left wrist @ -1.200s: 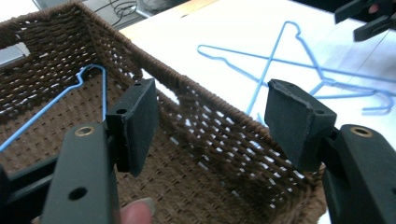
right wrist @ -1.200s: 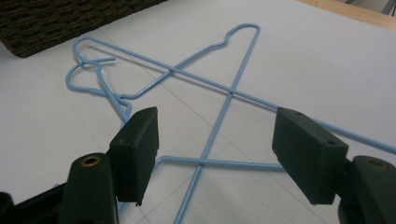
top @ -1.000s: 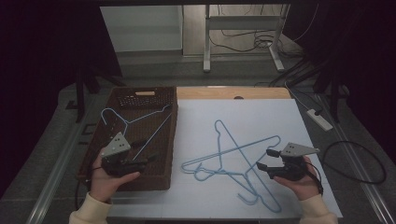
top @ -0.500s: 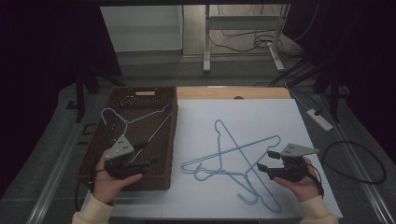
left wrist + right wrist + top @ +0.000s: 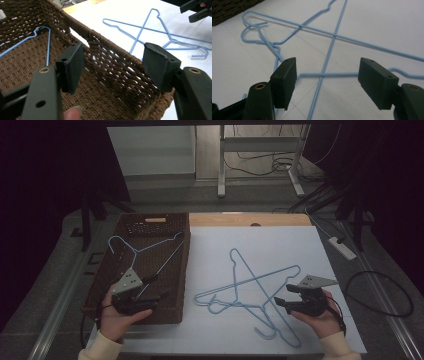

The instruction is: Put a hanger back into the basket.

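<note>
A brown wicker basket (image 5: pixel 185 252) stands at the left of the white table top, with one blue wire hanger (image 5: pixel 145 247) lying in it. Two more blue wire hangers (image 5: pixel 250 280) lie crossed on the white surface. My left gripper (image 5: pixel 159 287) hovers over the basket's near right corner. In the left gripper view its jaws (image 5: pixel 113 66) stand wide apart, with only the basket wall (image 5: pixel 110 53) behind them. My right gripper (image 5: pixel 282 296) sits just right of the crossed hangers, open. In the right gripper view its jaws (image 5: pixel 327 80) stand either side of the hanger wires (image 5: pixel 334 37) without touching them.
A white power strip (image 5: pixel 342 247) and a looped black cable (image 5: pixel 380 292) lie off the table's right edge. A bare wooden strip (image 5: pixel 250 219) runs along the far side. The white surface beyond the hangers is free.
The left gripper has slid a little towards me over the basket. The right gripper and the hangers have kept still.
</note>
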`<state>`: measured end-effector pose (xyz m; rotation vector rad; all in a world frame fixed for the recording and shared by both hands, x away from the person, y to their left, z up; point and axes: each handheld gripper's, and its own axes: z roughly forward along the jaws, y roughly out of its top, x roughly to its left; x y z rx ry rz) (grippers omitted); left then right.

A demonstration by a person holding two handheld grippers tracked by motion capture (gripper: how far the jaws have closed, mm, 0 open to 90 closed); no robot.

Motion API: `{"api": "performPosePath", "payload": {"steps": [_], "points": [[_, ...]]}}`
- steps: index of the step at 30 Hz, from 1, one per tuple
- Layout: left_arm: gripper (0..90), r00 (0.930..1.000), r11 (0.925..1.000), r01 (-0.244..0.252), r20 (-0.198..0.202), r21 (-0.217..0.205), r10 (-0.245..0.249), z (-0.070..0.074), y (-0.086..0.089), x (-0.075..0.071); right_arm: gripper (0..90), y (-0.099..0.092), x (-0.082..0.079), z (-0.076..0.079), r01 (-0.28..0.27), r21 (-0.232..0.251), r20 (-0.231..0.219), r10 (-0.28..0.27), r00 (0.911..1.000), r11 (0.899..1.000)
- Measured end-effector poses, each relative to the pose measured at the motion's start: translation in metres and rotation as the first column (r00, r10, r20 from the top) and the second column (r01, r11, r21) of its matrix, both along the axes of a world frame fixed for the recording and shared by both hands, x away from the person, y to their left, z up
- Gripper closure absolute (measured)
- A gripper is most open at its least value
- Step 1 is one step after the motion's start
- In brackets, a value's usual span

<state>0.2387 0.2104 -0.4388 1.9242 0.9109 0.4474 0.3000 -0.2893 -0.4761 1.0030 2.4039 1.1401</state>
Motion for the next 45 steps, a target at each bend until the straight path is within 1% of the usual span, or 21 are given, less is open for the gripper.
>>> {"api": "performPosePath", "payload": {"steps": [6, 9, 11, 13, 15, 20, 23, 27, 28, 29, 30, 33, 34, 35, 37, 38, 39, 40, 41, 44, 45], "points": [[34.1, 0.9995, 0.9995, 0.031, -0.001, 0.006, -0.031, 0.001, -0.005, 0.000, 33.0, 0.015, -0.008, 0.004, 0.036, -0.106, -0.061, -0.042, 0.9973, 0.994], [34.0, 0.9990, 0.9989, 0.045, -0.005, 0.012, -0.045, 0.000, -0.008, 0.000, 34.1, 0.022, -0.014, 0.006, 0.046, -0.137, -0.100, -0.060, 0.9932, 0.989], [34.0, 0.9986, 0.9986, 0.051, -0.009, 0.014, -0.051, 0.000, -0.010, 0.001, 35.3, 0.026, -0.015, 0.006, 0.044, -0.154, -0.113, -0.062, 0.9917, 0.987], [33.9, 0.9986, 0.9985, 0.053, -0.011, 0.017, -0.052, 0.000, -0.010, 0.001, 38.2, 0.034, -0.015, 0.005, 0.047, -0.184, -0.160, -0.077, 0.9840, 0.982], [34.0, 0.9986, 0.9987, 0.050, -0.016, 0.012, -0.050, 0.000, -0.010, 0.002, 41.6, 0.041, -0.014, 0.004, 0.028, -0.213, -0.193, -0.070, 0.9788, 0.977], [34.2, 0.9985, 0.9985, 0.053, -0.013, 0.017, -0.052, -0.001, -0.012, 0.002, 45.1, 0.053, -0.011, 0.000, 0.011, -0.248, -0.238, -0.072, 0.9685, 0.969], [34.3, 0.9987, 0.9984, 0.051, -0.009, 0.023, -0.051, -0.001, -0.014, 0.003, 48.2, 0.059, -0.009, -0.006, -0.002, -0.285, -0.262, -0.076, 0.9620, 0.959], [34.3, 0.9986, 0.9983, 0.052, -0.011, 0.026, -0.052, -0.002, -0.015, 0.003, 52.5, 0.067, -0.008, -0.013, -0.001, -0.333, -0.267, -0.094, 0.9591, 0.943], [34.3, 0.9986, 0.9983, 0.052, -0.011, 0.026, -0.052, -0.002, -0.015, 0.003, 52.5, 0.067, -0.008, -0.013, -0.001, -0.333, -0.267, -0.094, 0.9591, 0.943], [34.3, 0.9986, 0.9982, 0.053, -0.012, 0.028, -0.052, -0.003, -0.015, 0.003, 56.4, 0.070, -0.008, -0.016, 0.005, -0.364, -0.265, -0.108, 0.9583, 0.931], [34.3, 0.9986, 0.9982, 0.053, -0.012, 0.028, -0.052, -0.003, -0.015, 0.003, 56.4, 0.070, -0.008, -0.016, 0.005, -0.364, -0.265, -0.108, 0.9583, 0.931], [34.3, 0.9982, 0.9977, 0.059, -0.014, 0.032, -0.059, -0.003, -0.017, 0.002, 64.8, 0.077, -0.009, -0.021, 0.009, -0.396, -0.290, -0.134, 0.9474, 0.918], [34.3, 0.9981, 0.9976, 0.060, -0.012, 0.034, -0.060, -0.003, -0.018, 0.002, 68.5, 0.078, -0.010, -0.021, 0.011, -0.391, -0.294, -0.137, 0.9460, 0.920], [34.3, 0.9981, 0.9975, 0.061, -0.011, 0.036, -0.061, -0.003, -0.018, 0.002, 68.5, 0.078, -0.010, -0.021, 0.011, -0.391, -0.294, -0.137, 0.9460, 0.920], [34.3, 0.9979, 0.9973, 0.064, -0.010, 0.037, -0.063, -0.003, -0.019, 0.002, 73.1, 0.080, -0.010, -0.020, 0.027, -0.398, -0.312, -0.163, 0.9359, 0.917], [34.3, 0.9979, 0.9971, 0.065, -0.010, 0.039, -0.064, -0.003, -0.020, 0.001, 76.1, 0.080, -0.010, -0.020, 0.031, -0.394, -0.319, -0.169, 0.9324, 0.918], [34.3, 0.9979, 0.9971, 0.065, -0.010, 0.039, -0.064, -0.002, -0.020, 0.001, 78.7, 0.081, -0.009, -0.020, 0.039, -0.390, -0.336, -0.182, 0.9242, 0.920], [34.3, 0.9979, 0.9971, 0.065, -0.009, 0.040, -0.065, -0.002, -0.020, 0.001, 79.7, 0.081, -0.008, -0.020, 0.043, -0.389, -0.338, -0.186, 0.9226, 0.920], [34.3, 0.9978, 0.9970, 0.066, -0.008, 0.042, -0.066, -0.002, -0.021, 0.001, 81.5, 0.080, -0.007, -0.019, 0.055, -0.389, -0.348, -0.202, 0.9156, 0.920], [34.4, 0.9977, 0.9967, 0.068, -0.006, 0.044, -0.067, -0.002, -0.022, 0.001, 85.5, 0.080, -0.004, -0.019, 0.060, -0.394, -0.361, -0.214, 0.9078, 0.917], [34.3, 0.9976, 0.9966, 0.069, -0.005, 0.045, -0.069, -0.002, -0.022, 0.000, 85.3, 0.080, -0.003, -0.019, 0.055, -0.393, -0.362, -0.210, 0.9082, 0.918]]}}
